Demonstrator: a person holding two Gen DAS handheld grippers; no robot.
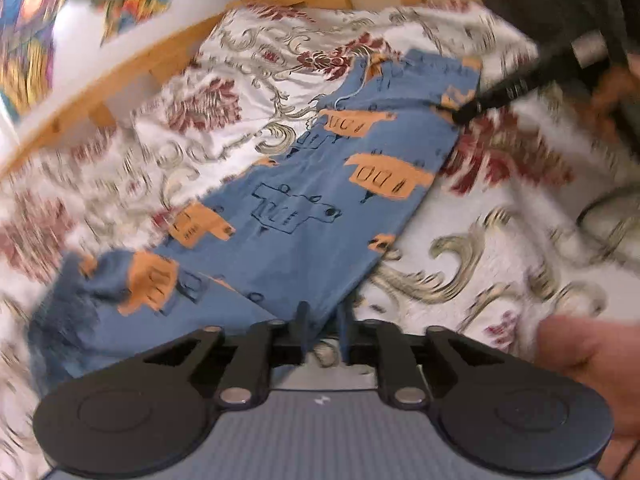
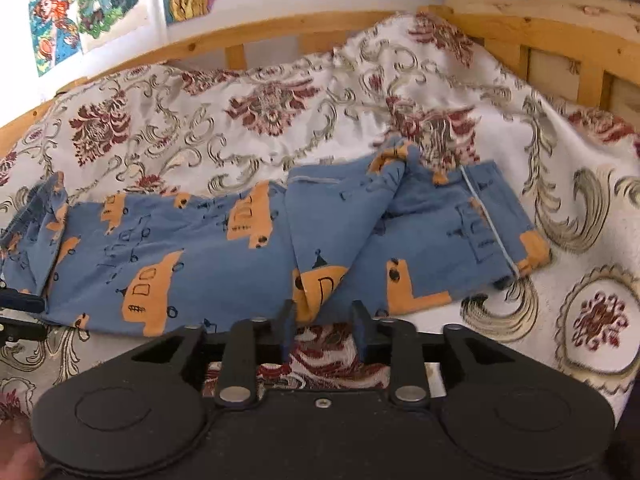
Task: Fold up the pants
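Note:
Blue pants (image 2: pixel 208 256) with orange vehicle prints lie lengthwise on a floral bedspread (image 2: pixel 240 120), the waist end at the right with a fold of cloth over it. My right gripper (image 2: pixel 324 320) is open, just in front of the pants' near edge at the middle, touching nothing. In the left wrist view the pants (image 1: pixel 320 200) stretch away from me. My left gripper (image 1: pixel 324 324) is at the leg end with the hem edge between its slightly parted fingers. The right gripper's fingertip (image 1: pixel 468 110) shows at the far waist end.
A wooden bed frame (image 2: pixel 540 36) runs along the back and right. Colourful pictures (image 2: pixel 92 12) hang on the white wall. A hand (image 1: pixel 592 364) shows at the lower right of the left wrist view. The bedspread is rumpled at the back right.

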